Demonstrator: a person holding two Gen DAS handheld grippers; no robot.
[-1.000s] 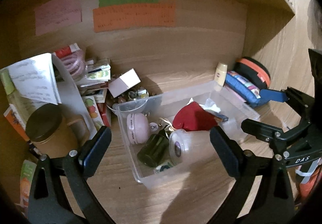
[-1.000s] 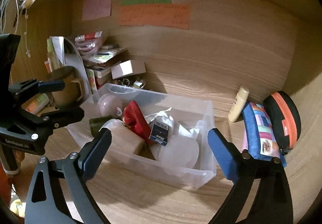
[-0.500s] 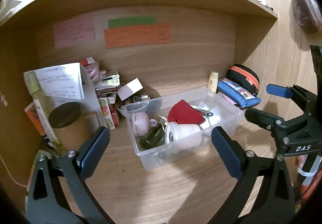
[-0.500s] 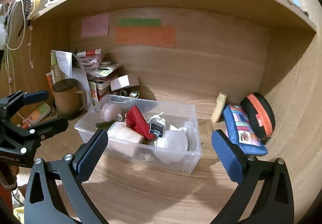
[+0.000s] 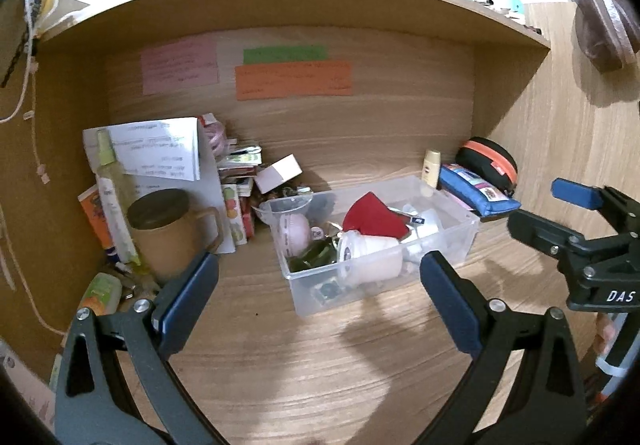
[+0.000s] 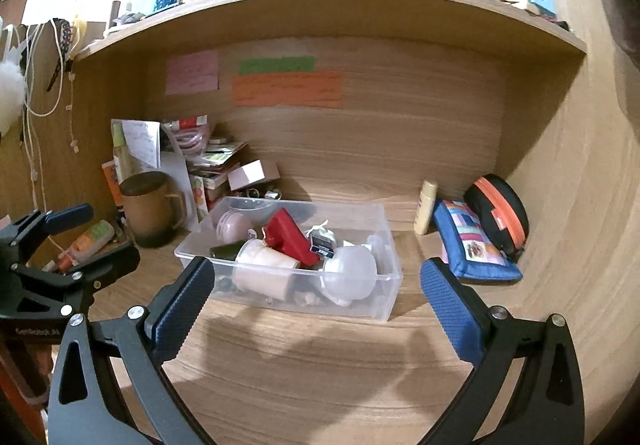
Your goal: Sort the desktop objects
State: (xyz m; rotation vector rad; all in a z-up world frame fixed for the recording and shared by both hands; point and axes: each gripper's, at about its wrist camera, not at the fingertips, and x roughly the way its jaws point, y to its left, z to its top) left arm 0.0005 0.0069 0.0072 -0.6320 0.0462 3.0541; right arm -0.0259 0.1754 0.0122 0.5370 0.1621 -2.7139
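where bin (image 5: 460, 241) contents overlap, items indistinct

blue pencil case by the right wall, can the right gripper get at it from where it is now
Probably yes. The right gripper is open and empty, and the blue pencil case lies on bare desk ahead to its right. Only the black and orange pouch crowds its far side.

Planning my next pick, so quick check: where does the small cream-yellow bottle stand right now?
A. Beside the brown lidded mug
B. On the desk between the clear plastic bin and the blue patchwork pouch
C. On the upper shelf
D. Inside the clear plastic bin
B: the small cream-yellow bottle stands upright on the desk, outside the clear plastic bin and just left of the blue patchwork pouch.
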